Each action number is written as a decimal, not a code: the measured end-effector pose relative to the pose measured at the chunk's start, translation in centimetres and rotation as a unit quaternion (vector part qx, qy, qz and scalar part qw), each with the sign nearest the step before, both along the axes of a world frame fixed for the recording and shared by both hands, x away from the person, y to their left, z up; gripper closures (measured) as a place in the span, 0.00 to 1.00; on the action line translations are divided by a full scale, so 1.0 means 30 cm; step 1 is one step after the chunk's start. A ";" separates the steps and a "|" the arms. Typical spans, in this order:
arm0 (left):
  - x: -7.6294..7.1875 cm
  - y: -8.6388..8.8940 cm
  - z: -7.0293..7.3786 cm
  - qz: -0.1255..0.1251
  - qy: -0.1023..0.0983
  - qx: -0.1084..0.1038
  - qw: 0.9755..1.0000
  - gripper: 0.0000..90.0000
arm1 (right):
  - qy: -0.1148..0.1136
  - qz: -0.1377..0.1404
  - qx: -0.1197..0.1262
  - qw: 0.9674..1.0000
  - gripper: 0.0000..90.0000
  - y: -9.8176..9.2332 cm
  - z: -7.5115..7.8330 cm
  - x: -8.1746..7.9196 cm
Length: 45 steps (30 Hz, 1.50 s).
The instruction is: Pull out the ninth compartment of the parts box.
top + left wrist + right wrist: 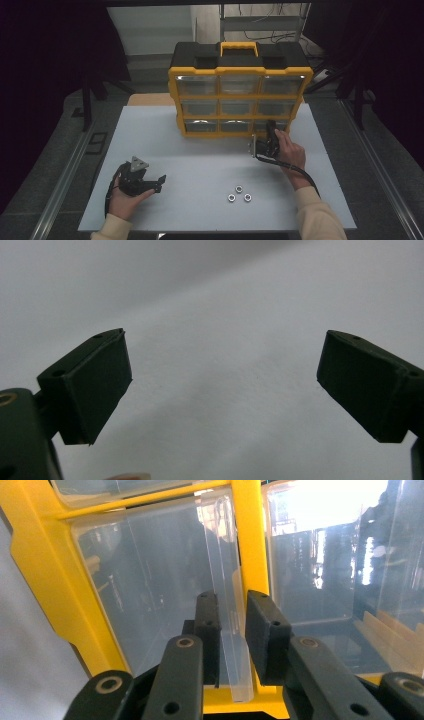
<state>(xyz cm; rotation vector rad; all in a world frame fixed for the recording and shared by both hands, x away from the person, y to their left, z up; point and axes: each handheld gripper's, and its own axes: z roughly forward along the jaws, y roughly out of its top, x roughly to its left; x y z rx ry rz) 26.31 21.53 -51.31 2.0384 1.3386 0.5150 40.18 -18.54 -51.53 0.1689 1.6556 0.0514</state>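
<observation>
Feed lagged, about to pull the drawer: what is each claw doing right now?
Left claw: open, empty, over the table.
Right claw: jaws either side of the clear drawer handle; contact cannot be told.

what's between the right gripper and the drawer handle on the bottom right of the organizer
Nothing visible. The right gripper already has the clear drawer handle between its jaws, at the bottom-right drawer of the yellow organizer. Whether the pads press it, I cannot tell.

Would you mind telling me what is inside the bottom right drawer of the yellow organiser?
Through the clear front of the bottom right drawer nothing shows inside. The right tongs and glare hide part of it.
</observation>
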 end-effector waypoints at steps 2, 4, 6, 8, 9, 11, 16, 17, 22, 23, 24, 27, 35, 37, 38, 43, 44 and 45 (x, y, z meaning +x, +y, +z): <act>0.000 0.000 0.000 0.000 0.000 0.000 1.000 0.09 | -0.001 0.000 -0.002 1.000 0.85 0.000 0.000 -0.001; 0.000 0.001 0.000 0.000 0.000 0.000 1.000 0.09 | 0.001 0.002 -0.002 1.000 0.85 -0.001 0.002 -0.002; 0.000 0.001 0.000 0.000 0.000 0.000 1.000 0.08 | 0.002 0.000 0.000 1.000 0.85 -0.001 0.002 -0.004; 0.000 0.001 0.000 0.000 0.000 0.000 1.000 0.08 | 0.002 -0.002 -0.002 1.000 0.85 -0.002 0.002 -0.007; 0.000 0.001 0.000 0.000 0.000 0.000 1.000 0.09 | 0.022 0.018 -0.001 1.000 0.86 -0.008 0.006 0.002; 0.000 0.001 0.000 0.000 0.000 0.000 1.000 0.08 | 0.019 0.018 -0.002 1.000 0.86 -0.007 0.004 0.001; 0.000 0.002 0.000 0.000 0.000 0.000 1.000 0.09 | 0.016 0.017 -0.008 1.000 0.87 -0.006 0.000 -0.001; 0.000 0.002 0.000 0.000 0.000 0.000 1.000 0.09 | 0.015 0.017 -0.007 1.000 0.87 -0.006 -0.001 -0.001; -0.001 0.003 0.001 -0.001 0.000 -0.001 1.000 0.08 | 0.020 0.022 -0.003 1.000 0.87 -0.008 0.000 -0.001; -0.001 0.003 0.001 -0.001 0.000 -0.001 1.000 0.08 | 0.018 0.023 -0.003 1.000 0.87 -0.009 -0.001 -0.002; -0.001 0.003 0.001 -0.001 0.000 -0.001 1.000 0.08 | 0.018 0.024 -0.002 1.000 0.87 -0.009 -0.001 -0.002; 0.000 0.004 0.001 -0.002 0.000 -0.001 1.000 0.08 | 0.016 0.031 -0.001 0.999 0.88 -0.012 -0.007 0.000; -0.002 0.006 0.003 -0.001 -0.001 -0.002 1.000 0.08 | 0.009 0.021 -0.007 1.000 0.89 -0.010 -0.007 -0.009; -0.002 0.006 0.002 -0.002 -0.001 -0.001 1.000 0.08 | 0.009 0.026 -0.006 1.000 0.89 -0.012 -0.007 -0.012; -0.001 0.006 0.002 -0.002 -0.001 -0.001 1.000 0.08 | 0.009 0.026 -0.006 1.000 0.89 -0.012 -0.007 -0.012; -0.003 0.005 0.003 -0.002 -0.001 -0.002 1.000 0.08 | -0.011 0.011 -0.012 1.000 0.89 -0.008 -0.011 -0.020; -0.003 0.005 0.003 -0.002 -0.001 -0.001 1.000 0.08 | 0.005 0.023 -0.008 1.000 0.89 -0.011 -0.009 -0.015; -0.002 0.005 0.003 -0.002 -0.001 -0.001 1.000 0.08 | -0.013 0.012 -0.013 1.000 0.89 -0.009 -0.013 -0.025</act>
